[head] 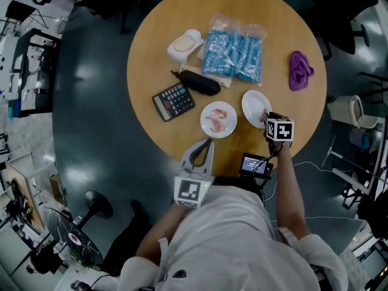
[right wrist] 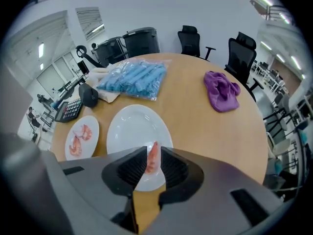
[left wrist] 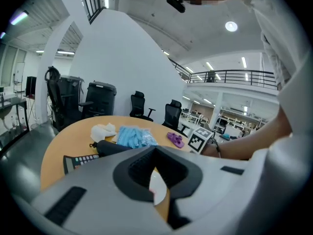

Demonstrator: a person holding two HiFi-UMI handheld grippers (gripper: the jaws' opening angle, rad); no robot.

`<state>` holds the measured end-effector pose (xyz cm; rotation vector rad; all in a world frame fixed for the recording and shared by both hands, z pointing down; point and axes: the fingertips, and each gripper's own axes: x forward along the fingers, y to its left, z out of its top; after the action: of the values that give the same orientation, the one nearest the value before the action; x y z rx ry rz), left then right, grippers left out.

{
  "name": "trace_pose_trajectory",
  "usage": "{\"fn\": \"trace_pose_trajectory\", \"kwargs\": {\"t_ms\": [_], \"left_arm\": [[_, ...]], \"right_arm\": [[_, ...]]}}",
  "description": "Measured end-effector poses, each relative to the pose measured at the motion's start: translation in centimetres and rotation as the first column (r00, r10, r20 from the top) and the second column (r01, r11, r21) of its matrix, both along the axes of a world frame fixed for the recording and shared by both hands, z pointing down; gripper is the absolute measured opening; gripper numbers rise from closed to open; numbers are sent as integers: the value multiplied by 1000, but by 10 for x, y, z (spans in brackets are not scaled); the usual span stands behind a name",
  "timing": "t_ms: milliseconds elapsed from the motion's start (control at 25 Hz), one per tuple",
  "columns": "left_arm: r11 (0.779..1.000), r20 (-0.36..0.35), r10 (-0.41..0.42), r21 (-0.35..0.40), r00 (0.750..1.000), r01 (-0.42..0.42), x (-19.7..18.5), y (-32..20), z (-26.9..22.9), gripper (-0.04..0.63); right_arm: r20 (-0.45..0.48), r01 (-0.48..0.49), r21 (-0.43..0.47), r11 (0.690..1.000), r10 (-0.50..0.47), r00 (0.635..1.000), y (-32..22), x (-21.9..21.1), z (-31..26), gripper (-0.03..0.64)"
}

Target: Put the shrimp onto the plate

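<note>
Over right-hand plate [right wrist: 132, 126], shrimp [right wrist: 152, 161] tight in right hand-held gripper [right wrist: 150, 153]; neighbouring plate [right wrist: 90, 148] with two.

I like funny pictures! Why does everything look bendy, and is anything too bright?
Left gripper view: the wide lens bends the walls, and a ceiling lamp glares white. Right gripper view: the table edge curves, the corners go black, the shrimp looks sharp. Head view: even light, little blur.

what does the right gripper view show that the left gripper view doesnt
Only the right gripper view: a shrimp pinched in the right gripper's jaws, over a white plate. Only the left gripper view: the right gripper's marker cube and the person's forearm. Both: the blue packet, purple cloth and calculator.
</note>
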<state>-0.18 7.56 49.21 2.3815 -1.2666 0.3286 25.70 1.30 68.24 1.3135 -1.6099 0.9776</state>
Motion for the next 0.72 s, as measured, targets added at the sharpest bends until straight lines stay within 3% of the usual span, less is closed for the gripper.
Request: {"fn": "trace_pose_trajectory", "kwargs": {"t_ms": [160, 280, 360, 480, 600, 720], "left_arm": [[1000, 35, 27, 12, 999, -27, 4, 5, 5, 8], [1000, 16, 3, -6, 1000, -3, 3, 4, 3, 8], [1000, 27, 13, 2, 1000, -13, 1, 4, 5, 8], [1000, 23, 12, 5, 1000, -12, 0, 4, 6, 8], [1000, 13, 13, 3, 1000, -13, 1, 2, 8, 8], [1000, 13, 11, 1, 1000, -11, 1, 4, 7, 8]], "right_arm": [[-1, 33, -58, 998, -33, 999, 2, -7, 15, 92], [-28, 42, -95, 995, -45, 999, 6, -6, 23, 82], [-27, 55, -90, 994, -57, 998, 6, -9, 17, 70], [57, 140, -29, 990, -138, 989, 5, -43, -8, 67], [168, 295, 26, 955, -296, 940, 12, -107, -23, 67], [180, 443, 13, 897, -438, 881, 26, -156, -17, 67]]}}
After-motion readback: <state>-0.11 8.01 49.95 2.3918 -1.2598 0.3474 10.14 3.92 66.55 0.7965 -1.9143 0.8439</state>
